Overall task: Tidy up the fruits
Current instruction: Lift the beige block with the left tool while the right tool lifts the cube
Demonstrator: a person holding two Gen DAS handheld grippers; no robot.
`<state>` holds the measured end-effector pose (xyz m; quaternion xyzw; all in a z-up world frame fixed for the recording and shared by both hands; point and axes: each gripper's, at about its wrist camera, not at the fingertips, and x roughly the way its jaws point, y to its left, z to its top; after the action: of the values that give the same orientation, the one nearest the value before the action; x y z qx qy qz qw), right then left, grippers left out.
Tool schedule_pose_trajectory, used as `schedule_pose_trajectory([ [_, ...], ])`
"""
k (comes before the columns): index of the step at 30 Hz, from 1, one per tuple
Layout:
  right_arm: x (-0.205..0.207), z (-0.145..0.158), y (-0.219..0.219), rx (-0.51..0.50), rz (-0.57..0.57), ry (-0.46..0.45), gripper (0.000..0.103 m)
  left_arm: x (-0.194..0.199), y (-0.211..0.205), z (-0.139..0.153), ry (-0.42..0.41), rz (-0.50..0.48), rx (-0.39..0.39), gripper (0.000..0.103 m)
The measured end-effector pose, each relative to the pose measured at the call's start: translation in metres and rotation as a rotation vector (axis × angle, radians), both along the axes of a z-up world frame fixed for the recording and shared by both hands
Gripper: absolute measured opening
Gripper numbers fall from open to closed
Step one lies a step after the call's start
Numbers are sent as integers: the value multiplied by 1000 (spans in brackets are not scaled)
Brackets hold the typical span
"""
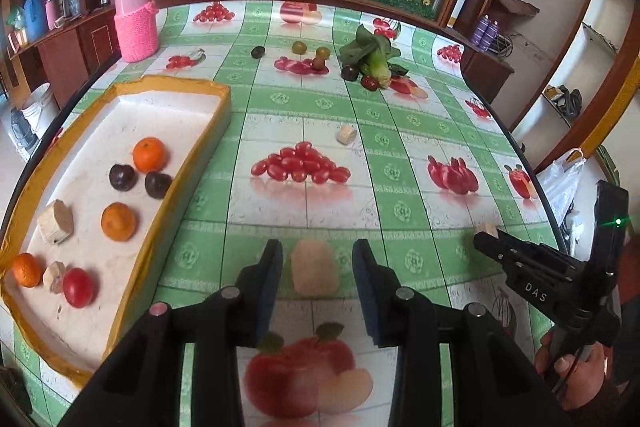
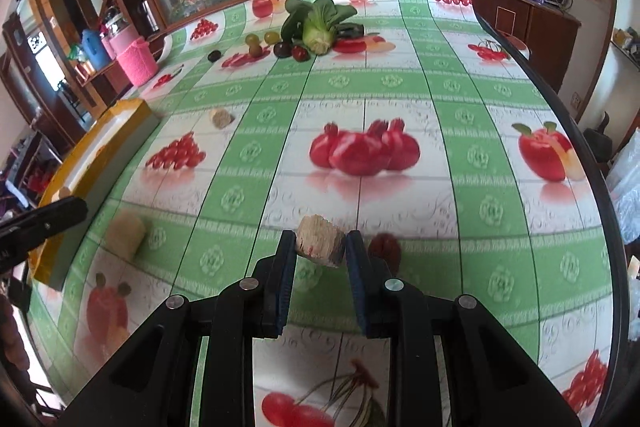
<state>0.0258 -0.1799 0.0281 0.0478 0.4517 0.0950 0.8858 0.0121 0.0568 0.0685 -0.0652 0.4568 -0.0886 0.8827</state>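
Note:
A yellow-rimmed white tray (image 1: 188, 163) at the left holds oranges (image 1: 149, 154), dark plums (image 1: 122, 177), a red fruit (image 1: 78, 287) and pale cut chunks (image 1: 56, 221). My left gripper (image 1: 318, 255) is open, its fingers on either side of a pale chunk (image 1: 313, 273) lying on the table. My right gripper (image 2: 321, 243) is shut on a pale chunk (image 2: 321, 241), held just above the cloth; it shows in the left wrist view (image 1: 486, 235) at the right. Loose plums (image 2: 283, 49) and green fruits (image 2: 271, 37) lie far back by a bok choy (image 2: 318, 23).
The table has a green-and-white fruit-print cloth (image 1: 400, 131). Another pale chunk (image 1: 346, 135) lies mid-table. A pink knitted jar (image 1: 135, 27) stands at the back left. The table's right edge (image 1: 532, 163) curves close to the right gripper. Cabinets line the walls.

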Motion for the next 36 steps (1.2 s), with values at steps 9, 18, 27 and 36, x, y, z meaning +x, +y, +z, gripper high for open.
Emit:
schedule_pose_trajectory([
  [9,-8,-7,-3,-25,-33,25,25,-7,15,-29,88,-19,3,39],
  [18,-15,-10,-9,-8,8,39,34,-13,-2,-36,107,-85,38,56],
  [27,-11,-13,1,-112,37,8,27,3,-17,-36,103,-82,64,73],
  [36,-12,-13,-4,-82,31,1,26,21,-34,-54,58,-66,173,36],
])
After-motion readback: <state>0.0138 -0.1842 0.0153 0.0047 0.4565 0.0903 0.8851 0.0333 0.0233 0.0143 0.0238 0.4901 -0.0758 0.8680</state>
